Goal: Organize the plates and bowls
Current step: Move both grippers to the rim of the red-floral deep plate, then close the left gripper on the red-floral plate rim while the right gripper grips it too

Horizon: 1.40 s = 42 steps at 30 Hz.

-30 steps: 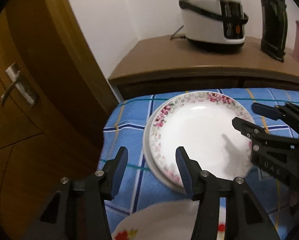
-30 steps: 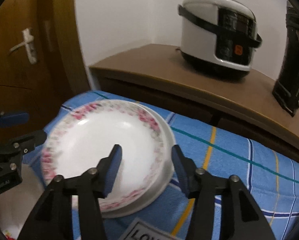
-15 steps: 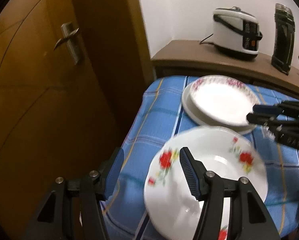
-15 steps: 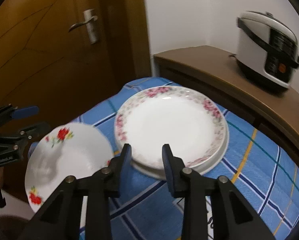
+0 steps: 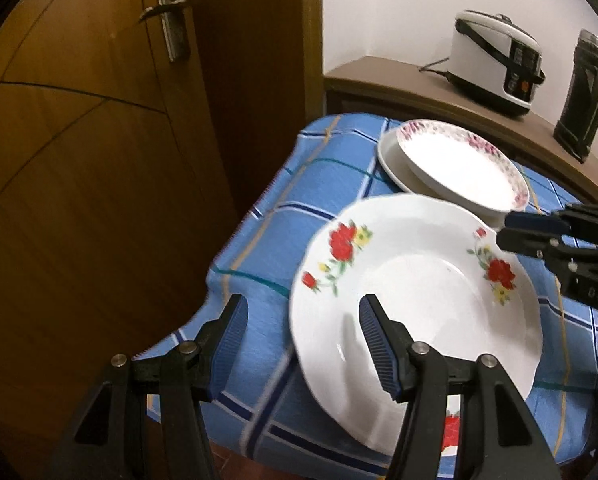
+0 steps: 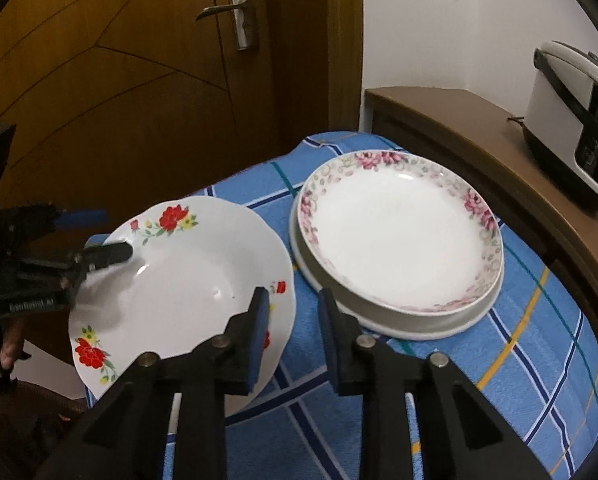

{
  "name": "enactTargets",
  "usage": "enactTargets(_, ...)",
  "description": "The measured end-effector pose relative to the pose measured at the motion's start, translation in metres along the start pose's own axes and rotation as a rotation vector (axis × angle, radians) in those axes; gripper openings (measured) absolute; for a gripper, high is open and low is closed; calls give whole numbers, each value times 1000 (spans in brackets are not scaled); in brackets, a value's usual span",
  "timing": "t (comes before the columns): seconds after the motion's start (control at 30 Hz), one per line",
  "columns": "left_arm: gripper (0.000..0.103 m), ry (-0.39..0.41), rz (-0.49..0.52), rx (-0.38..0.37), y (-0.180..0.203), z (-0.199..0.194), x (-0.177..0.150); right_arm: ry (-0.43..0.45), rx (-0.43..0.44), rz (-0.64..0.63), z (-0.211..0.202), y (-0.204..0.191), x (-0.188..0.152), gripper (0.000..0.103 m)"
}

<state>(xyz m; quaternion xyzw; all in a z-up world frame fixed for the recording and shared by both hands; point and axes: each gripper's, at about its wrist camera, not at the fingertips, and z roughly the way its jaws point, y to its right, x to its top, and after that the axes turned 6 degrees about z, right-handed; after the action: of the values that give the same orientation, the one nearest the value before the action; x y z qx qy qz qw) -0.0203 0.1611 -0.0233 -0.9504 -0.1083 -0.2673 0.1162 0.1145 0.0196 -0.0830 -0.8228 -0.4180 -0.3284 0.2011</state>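
Observation:
A white plate with red flowers [image 5: 419, 292] [image 6: 187, 280] lies at the near edge of the blue checked tablecloth [image 5: 311, 208] [image 6: 539, 340]. Behind it a pink-flowered plate [image 5: 459, 164] [image 6: 399, 232] sits stacked on a plain white plate [image 5: 391, 160] [image 6: 419, 324]. My left gripper [image 5: 301, 332] is open, its jaws straddling the red-flower plate's left rim; it also shows in the right wrist view [image 6: 99, 236]. My right gripper [image 6: 291, 320] is open, straddling the same plate's right rim; it also shows in the left wrist view [image 5: 511, 230].
A wooden door [image 5: 99, 160] [image 6: 119, 80] stands just left of the table. A wooden sideboard [image 5: 439, 84] [image 6: 479, 120] behind carries a white rice cooker [image 5: 495, 64] [image 6: 571, 120] and a black appliance [image 5: 583, 92].
Both grippers have pulled back from the pink-flowered stack to the red-flower plate at the near edge. The right gripper's jaws narrowed, then widened a little around that plate's rim.

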Motion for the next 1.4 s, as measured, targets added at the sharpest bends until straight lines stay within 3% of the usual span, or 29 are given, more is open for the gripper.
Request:
enactTargets(0.37, 61, -20, -6, -17, 7, 8, -8, -51, 22, -14, 8, -5, -7, 18)
enactTargets(0.57, 52, -10, 7, -37, 13, 9, -11, -41, 15, -24, 9, -6, -8, 18)
enactTargets(1.0, 49, 31, -48, -16, 15, 7, -16, -14, -23, -23, 10, -13, -9, 20)
enactTargets(1.4, 49, 31, -112, -53, 7, 6, -14, 36, 2, 61, 3, -6, -3, 15)
